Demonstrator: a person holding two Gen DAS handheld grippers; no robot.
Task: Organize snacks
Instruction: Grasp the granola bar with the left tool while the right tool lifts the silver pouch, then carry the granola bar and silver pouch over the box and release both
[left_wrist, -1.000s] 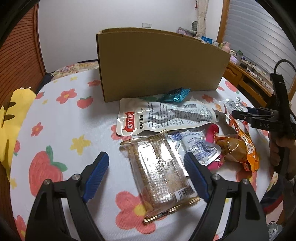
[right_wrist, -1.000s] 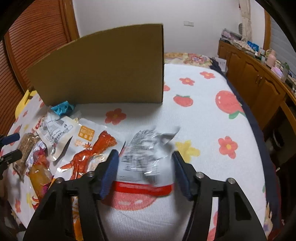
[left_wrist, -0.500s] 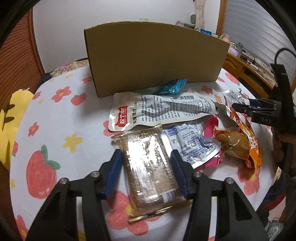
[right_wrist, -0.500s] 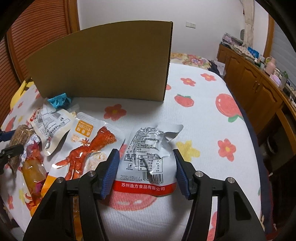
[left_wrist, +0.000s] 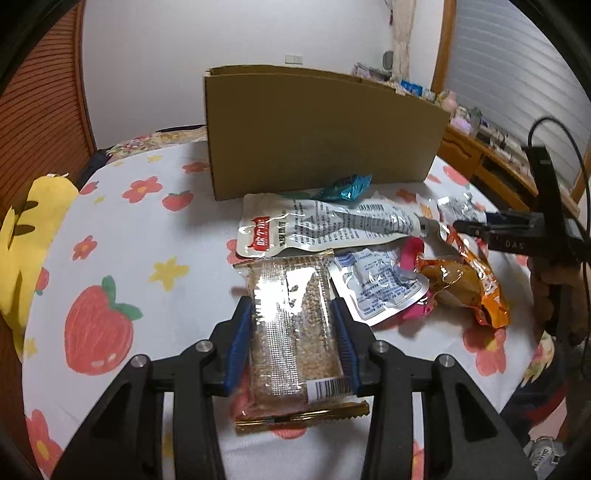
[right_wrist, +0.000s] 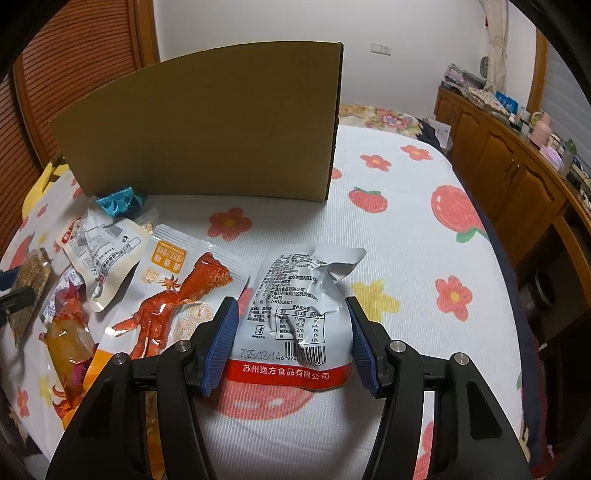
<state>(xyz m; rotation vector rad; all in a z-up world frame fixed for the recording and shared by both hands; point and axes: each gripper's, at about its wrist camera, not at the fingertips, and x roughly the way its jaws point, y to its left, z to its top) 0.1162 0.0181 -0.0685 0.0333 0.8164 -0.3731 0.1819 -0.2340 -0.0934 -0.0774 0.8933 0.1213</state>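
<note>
My left gripper (left_wrist: 293, 341) is shut on a clear sesame bar pack (left_wrist: 293, 325), its blue pads pressing both long sides, just above the cloth. My right gripper (right_wrist: 290, 341) is shut on a crinkled silver pouch with a red band (right_wrist: 295, 306), held low over the cloth. Other snacks lie loose: a long white pouch (left_wrist: 325, 227), a teal candy (left_wrist: 347, 186), a white-blue sachet (left_wrist: 380, 286), an orange pack (left_wrist: 458, 284) and an orange chicken-feet pouch (right_wrist: 177, 291). A tall cardboard box (left_wrist: 317, 129) stands behind them; it also shows in the right wrist view (right_wrist: 207, 125).
The strawberry-and-flower cloth (left_wrist: 122, 254) covers the surface. A yellow cushion (left_wrist: 26, 236) lies at its left edge. Wooden cabinets (right_wrist: 517, 173) with clutter on top run along the right side.
My left gripper moved forward and closed from wide open onto the sesame bar pack, lifting it slightly. My right gripper kept its hold on the silver pouch, which steadied after being blurred.
</note>
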